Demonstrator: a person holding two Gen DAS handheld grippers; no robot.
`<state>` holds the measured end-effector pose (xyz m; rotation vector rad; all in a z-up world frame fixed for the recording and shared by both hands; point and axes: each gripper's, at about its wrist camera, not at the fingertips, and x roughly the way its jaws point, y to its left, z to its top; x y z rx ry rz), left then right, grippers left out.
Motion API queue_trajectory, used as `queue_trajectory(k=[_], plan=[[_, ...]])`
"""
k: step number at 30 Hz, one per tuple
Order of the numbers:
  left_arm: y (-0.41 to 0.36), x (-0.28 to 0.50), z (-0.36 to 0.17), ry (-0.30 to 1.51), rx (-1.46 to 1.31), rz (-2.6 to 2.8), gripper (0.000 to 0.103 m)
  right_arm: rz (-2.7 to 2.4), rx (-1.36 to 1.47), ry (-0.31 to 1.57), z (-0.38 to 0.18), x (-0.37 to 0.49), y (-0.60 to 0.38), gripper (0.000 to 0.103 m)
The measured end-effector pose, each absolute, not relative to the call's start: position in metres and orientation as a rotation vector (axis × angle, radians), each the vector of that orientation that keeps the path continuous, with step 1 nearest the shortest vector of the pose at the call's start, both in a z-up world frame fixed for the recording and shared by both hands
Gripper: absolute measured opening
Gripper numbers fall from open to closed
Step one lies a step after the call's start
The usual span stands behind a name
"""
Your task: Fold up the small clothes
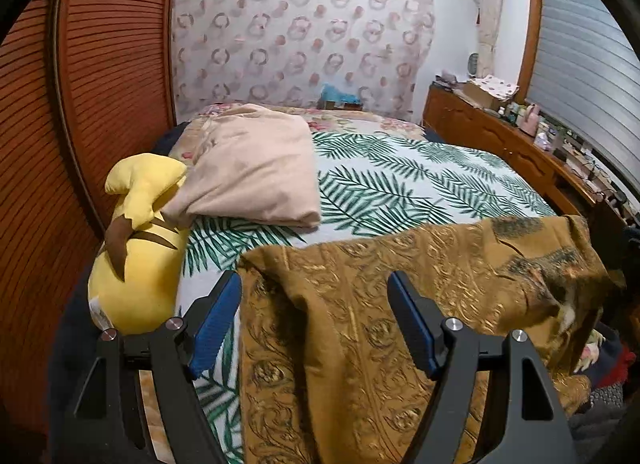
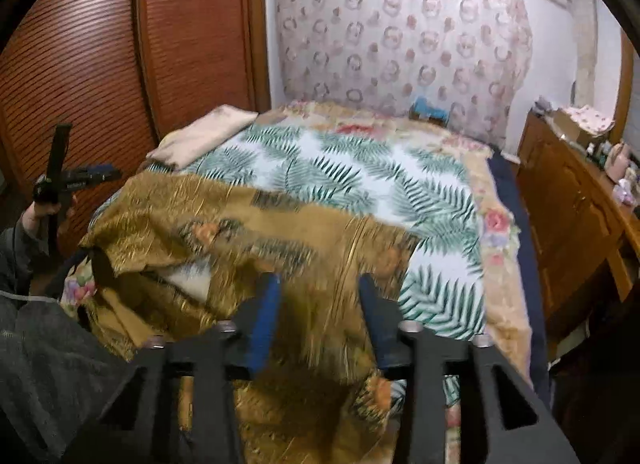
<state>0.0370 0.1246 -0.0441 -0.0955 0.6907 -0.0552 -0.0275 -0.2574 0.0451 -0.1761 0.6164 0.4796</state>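
Item: one brown gold-patterned garment (image 1: 360, 328), lying on the bed (image 1: 400, 180) along its near edge, spread across most of that edge from the near left corner toward the middle. Condition: partly flattened only; in my right wrist view the left portion is rumpled and doubled over itself, with a pale patch of lining or bedding showing through a gap, and the picture is too blurred to say which. My left claw (image 1: 316, 304): spread, its blue pads apart, hovering over the garment's left border with nothing pinched; cloth lies below and between the pads but they do not press on it. My right claw (image 2: 316, 300): also spread, though less widely, poised over the middle of the garment, and I see no cloth caught in it. Also on the bed: a folded pink cloth (image 1: 256, 172) toward the far left corner, and a yellow plush toy (image 1: 136, 248) at the left edge, just beside that cloth. I cannot tell whether the pink cloth belongs to the task or is bedding. Progress, as I judge it: early. The brown garment is laid out but shows no tidy fold yet. Remaining: smooth the rumpled left portion, bring the sides in, fold it down, and set it aside, perhaps near the pink cloth.
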Motion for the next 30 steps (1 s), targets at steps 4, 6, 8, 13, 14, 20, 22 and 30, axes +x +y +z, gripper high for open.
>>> queue_trajectory(k=[4, 6, 8, 13, 14, 20, 22, 30], plan=[[0.129, 0.054, -0.047, 0.706, -0.081, -0.037, 0.076, 0.423, -0.136, 0.625, 0.037, 0.0, -0.264, 0.053], [0.13, 0.065, -0.051, 0.721, -0.072, -0.032, 0.076, 0.404, -0.106, 0.629, 0.029, 0.017, -0.268, 0.053], [0.132, 0.073, -0.055, 0.737, -0.062, -0.019, 0.076, 0.395, -0.084, 0.639, 0.021, 0.034, -0.27, 0.053], [0.133, 0.088, -0.066, 0.763, -0.044, -0.01, 0.076, 0.392, -0.002, 0.677, 0.002, 0.073, -0.271, 0.053], [0.133, 0.09, -0.068, 0.768, -0.039, -0.009, 0.076, 0.39, 0.02, 0.685, 0.001, 0.08, -0.271, 0.053], [0.133, 0.097, -0.081, 0.793, -0.036, -0.007, 0.076, 0.406, 0.058, 0.71, -0.011, 0.101, -0.271, 0.02], [0.133, 0.098, -0.087, 0.799, -0.031, -0.002, 0.076, 0.412, 0.051, 0.696, -0.008, 0.097, -0.273, 0.007], [0.133, 0.102, -0.099, 0.84, -0.039, -0.004, 0.076, 0.301, 0.067, 0.625, 0.001, 0.069, -0.292, 0.007]])
